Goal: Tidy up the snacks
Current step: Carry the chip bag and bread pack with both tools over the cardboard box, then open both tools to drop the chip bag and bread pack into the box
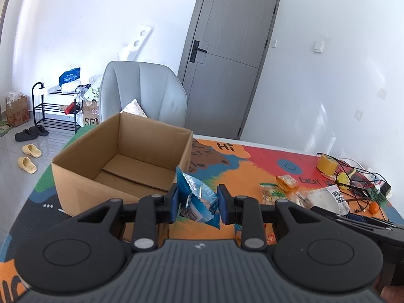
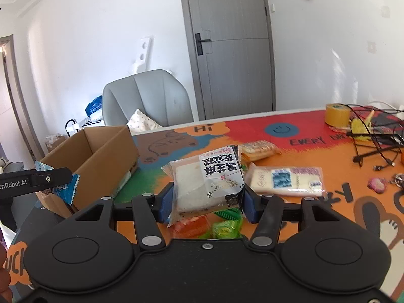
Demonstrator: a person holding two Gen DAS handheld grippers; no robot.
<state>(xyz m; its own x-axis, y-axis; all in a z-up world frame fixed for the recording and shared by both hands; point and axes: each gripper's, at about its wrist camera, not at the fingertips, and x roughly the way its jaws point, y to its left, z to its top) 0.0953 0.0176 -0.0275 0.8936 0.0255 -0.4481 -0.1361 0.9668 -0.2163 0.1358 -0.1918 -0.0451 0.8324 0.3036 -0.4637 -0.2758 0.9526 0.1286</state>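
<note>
My left gripper (image 1: 198, 203) is shut on a blue snack packet (image 1: 195, 197) and holds it above the mat, just right of the open cardboard box (image 1: 83, 174). The box looks empty inside. My right gripper (image 2: 207, 203) is shut on a clear-wrapped white cake with a black-and-white label (image 2: 207, 181), lifted over the mat. In the right wrist view the box (image 2: 106, 156) is at the left, with the left gripper and its blue packet (image 2: 63, 184) beside it.
Several loose snacks lie on the colourful mat: a white bar packet (image 2: 285, 180), a cracker pack (image 2: 258, 149), red and green sweets (image 2: 222, 227). A yellow tape roll (image 2: 337, 114), tangled cables (image 2: 373, 141) and an orange (image 1: 374, 207) sit at right. A grey chair (image 1: 144, 93) stands behind the box.
</note>
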